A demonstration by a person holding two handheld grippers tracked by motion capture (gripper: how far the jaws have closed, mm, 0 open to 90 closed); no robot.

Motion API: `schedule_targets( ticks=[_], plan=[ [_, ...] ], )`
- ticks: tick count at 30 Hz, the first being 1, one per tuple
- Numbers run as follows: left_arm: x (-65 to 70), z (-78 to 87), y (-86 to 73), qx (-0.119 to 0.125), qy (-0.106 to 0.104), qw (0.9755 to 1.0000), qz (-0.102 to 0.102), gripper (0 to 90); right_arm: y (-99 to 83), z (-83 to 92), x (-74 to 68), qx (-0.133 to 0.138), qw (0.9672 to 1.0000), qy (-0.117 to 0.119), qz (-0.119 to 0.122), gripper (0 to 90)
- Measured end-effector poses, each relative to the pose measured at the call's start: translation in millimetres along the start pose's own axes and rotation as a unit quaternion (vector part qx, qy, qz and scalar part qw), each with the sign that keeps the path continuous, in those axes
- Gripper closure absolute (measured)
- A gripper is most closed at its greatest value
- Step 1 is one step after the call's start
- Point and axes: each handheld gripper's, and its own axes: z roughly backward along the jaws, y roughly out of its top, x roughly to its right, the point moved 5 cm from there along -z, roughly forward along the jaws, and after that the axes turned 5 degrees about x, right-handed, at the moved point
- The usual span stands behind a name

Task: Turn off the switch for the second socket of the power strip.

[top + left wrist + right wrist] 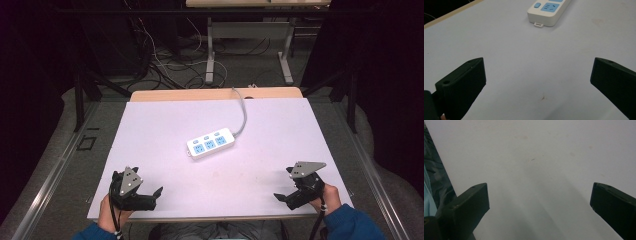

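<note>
Holding both tools at the near edge of the white table (150, 130), you have yet to touch the power strip (210, 143), which lies flat near the table's middle, well apart from either hand, its grey cable (243, 112) trailing off the far edge. Your left gripper (150, 196) is spread wide and empty, aimed toward the strip's near end; your right gripper (286, 196) gapes equally, grasping nothing, facing bare tabletop. By the look of it, all the work remains ahead. No containers stand on the table, and the strip's three blue sockets (210, 144) hold no plugs.
</note>
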Motion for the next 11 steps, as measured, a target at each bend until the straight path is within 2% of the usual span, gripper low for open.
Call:
schedule_targets(
  ticks=[3,11],
  plan=[
    [-2.1,1.2,-1.6,0.000,0.005,1.0000,-0.006,0.0,0.0,0.0,-0.5,0.000,1.0000,0.003,-0.001,1.5],
    [-0.3,-0.2,-2.4,-0.005,-0.006,1.0000,0.002,0.0,-0.3,0.2,0.3,0.000,1.0000,0.005,0.002,1.5]
  ],
)
